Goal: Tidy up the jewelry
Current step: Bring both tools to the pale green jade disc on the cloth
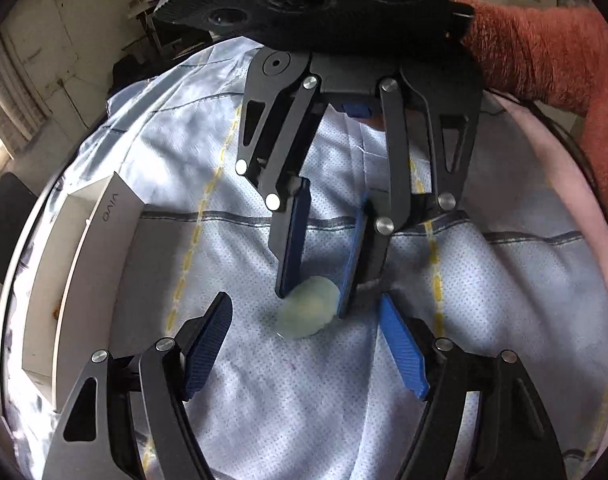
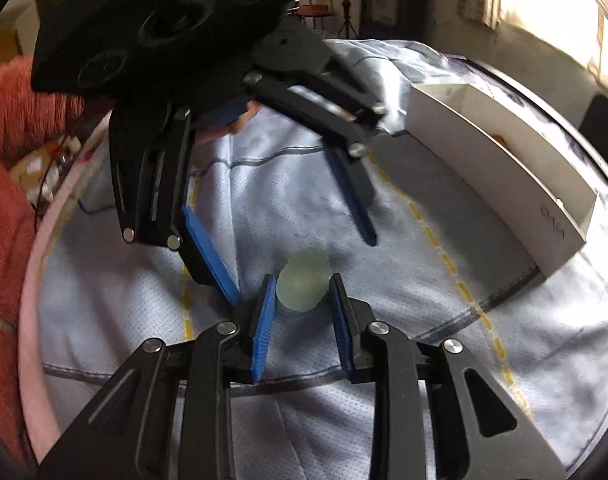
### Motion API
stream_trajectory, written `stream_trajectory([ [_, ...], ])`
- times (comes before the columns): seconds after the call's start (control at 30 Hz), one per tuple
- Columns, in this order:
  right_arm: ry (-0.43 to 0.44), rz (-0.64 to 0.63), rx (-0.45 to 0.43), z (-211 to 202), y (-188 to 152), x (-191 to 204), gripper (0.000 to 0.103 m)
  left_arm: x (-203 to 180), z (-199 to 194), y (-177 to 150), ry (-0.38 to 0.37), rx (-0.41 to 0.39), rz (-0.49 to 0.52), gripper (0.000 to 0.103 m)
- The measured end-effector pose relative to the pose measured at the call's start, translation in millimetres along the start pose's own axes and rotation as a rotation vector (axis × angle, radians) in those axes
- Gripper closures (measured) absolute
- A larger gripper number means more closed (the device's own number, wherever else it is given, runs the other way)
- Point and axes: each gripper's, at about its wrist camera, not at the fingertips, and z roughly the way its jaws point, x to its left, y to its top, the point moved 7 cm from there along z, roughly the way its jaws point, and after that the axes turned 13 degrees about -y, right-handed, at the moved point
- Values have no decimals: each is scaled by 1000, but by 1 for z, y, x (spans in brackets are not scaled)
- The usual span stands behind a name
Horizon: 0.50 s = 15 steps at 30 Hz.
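Note:
A pale green, translucent round piece lies on the light blue cloth at the middle of the table. My right gripper has its blue pads against both sides of the piece. In the left wrist view the right gripper reaches down from the top. My left gripper faces it from the other side, open wide, with its fingertips either side of the piece and not touching it. In the right wrist view the left gripper comes in from the upper left.
An open white cardboard box sits at the table's edge with a small orange thing inside. The round table has a pink rim. Red-orange fuzzy fabric lies beyond it.

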Motion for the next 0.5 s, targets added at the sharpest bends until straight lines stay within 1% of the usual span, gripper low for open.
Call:
stream_trajectory([
  [0.03, 9, 17, 4, -2, -1, -2, 75, 1, -1, -1, -3, -10, -8, 29],
  [0.07, 12, 27, 11, -4, -2, -4, 67, -1, 0, -1, -8, -19, -16, 33],
  [0.1, -4, 34, 15, -7, -3, -5, 63, 2, -1, -1, -16, -24, -24, 38],
  [0.13, -19, 35, 13, -9, -4, -6, 58, 1, -2, -3, -29, -32, -37, 40],
  [0.2, -36, 52, 4, -15, -5, -6, 58, -1, -2, -5, -39, -42, -53, 48],
  [0.27, -64, 62, -3, -17, -6, -6, 58, -2, -1, -5, -67, -45, -79, 53],
  [0.33, -92, 57, -9, -15, -8, -5, 58, -5, -4, -6, -68, -44, -86, 55],
  [0.4, -96, 50, -12, -9, -10, -3, 58, -5, -4, -6, -61, -45, -94, 56],
  [0.5, -115, 17, -25, -6, -10, 1, 68, -6, -3, -5, -60, -43, -108, 57],
])
